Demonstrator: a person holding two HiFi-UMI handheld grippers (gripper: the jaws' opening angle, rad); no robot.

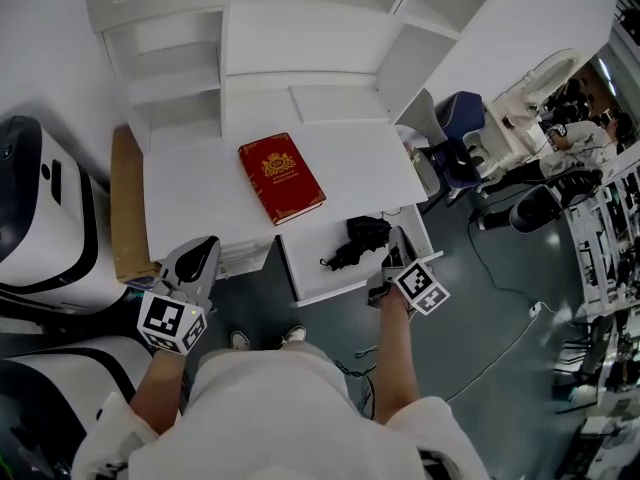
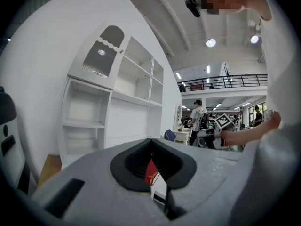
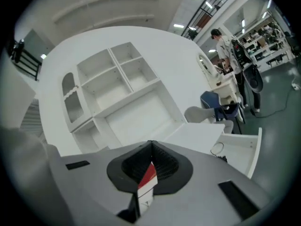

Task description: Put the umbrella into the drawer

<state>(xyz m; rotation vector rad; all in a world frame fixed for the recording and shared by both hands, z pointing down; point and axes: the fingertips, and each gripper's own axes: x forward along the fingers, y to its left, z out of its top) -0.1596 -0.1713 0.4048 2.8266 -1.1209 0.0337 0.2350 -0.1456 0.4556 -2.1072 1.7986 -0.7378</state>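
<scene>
The black folded umbrella lies inside the open white drawer under the desk's front edge. My right gripper hovers over the drawer's right side, just right of the umbrella, shut with nothing between its pads. In the right gripper view the jaws meet at the tips, and the drawer sits low to the right. My left gripper is held off the desk's front left corner, away from the drawer. Its jaws also look shut and empty.
A red book lies on the white desk. White shelving rises behind it. A cardboard box and a white machine stand at the left. A blue chair and floor cables are at the right.
</scene>
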